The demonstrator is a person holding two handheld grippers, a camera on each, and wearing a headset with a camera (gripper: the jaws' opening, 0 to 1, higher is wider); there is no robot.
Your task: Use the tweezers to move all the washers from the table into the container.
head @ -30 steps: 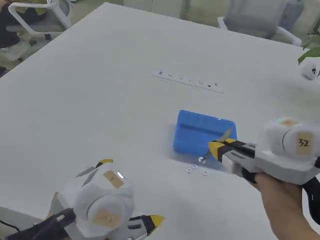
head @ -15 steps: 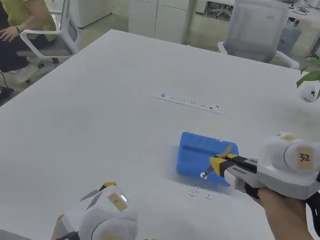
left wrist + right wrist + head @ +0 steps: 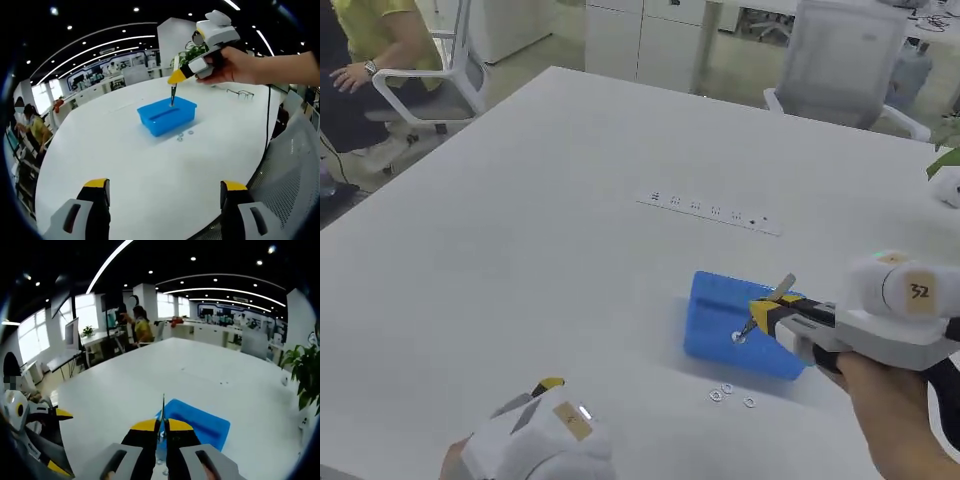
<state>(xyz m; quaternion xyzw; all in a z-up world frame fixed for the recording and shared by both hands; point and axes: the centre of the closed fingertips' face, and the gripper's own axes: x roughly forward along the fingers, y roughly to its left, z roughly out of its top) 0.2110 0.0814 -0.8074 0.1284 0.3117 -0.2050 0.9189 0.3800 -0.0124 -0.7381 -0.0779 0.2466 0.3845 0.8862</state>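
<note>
Blue plastic marks the container (image 3: 712, 335), a shallow rectangular box lying open-topped on the white tabletop (image 3: 520, 230), toward the person's right. The right tool (image 3: 761, 313) hangs above it, gripped by a hand (image 3: 890, 410), its yellow-tipped jaws pinched together on a pair of metal tweezers (image 3: 746, 328). The tweezers slant down from those jaws, and their point sits over the container's inside. A small pale ring (image 3: 738, 338) shows at that point; it looks like a washer, though it is too small to be sure, and I cannot tell whether it touches the container floor.

Three washers (image 3: 727, 389) lie close together on the tabletop just beside the container's near wall, on the person's side.

From the left gripper view, the right tool (image 3: 177, 77) points straight down, with the tweezers (image 3: 172, 96) reaching into the open top of the container (image 3: 160, 125) and the loose washers (image 3: 181, 136) in front of it. From the right gripper view, the closed jaws of the right tool (image 3: 161, 426) hold the tweezers (image 3: 163, 407) upright in line with the container (image 3: 205, 426) beyond.

The left tool (image 3: 528, 396) is low at the near edge of the tabletop, well apart from the container. Its two jaws (image 3: 165, 185) stand wide apart with nothing between them.

A flush socket strip (image 3: 710, 210) is set in the tabletop beyond the container, and a pair of eyeglasses (image 3: 240, 92) lies farther off.
</note>
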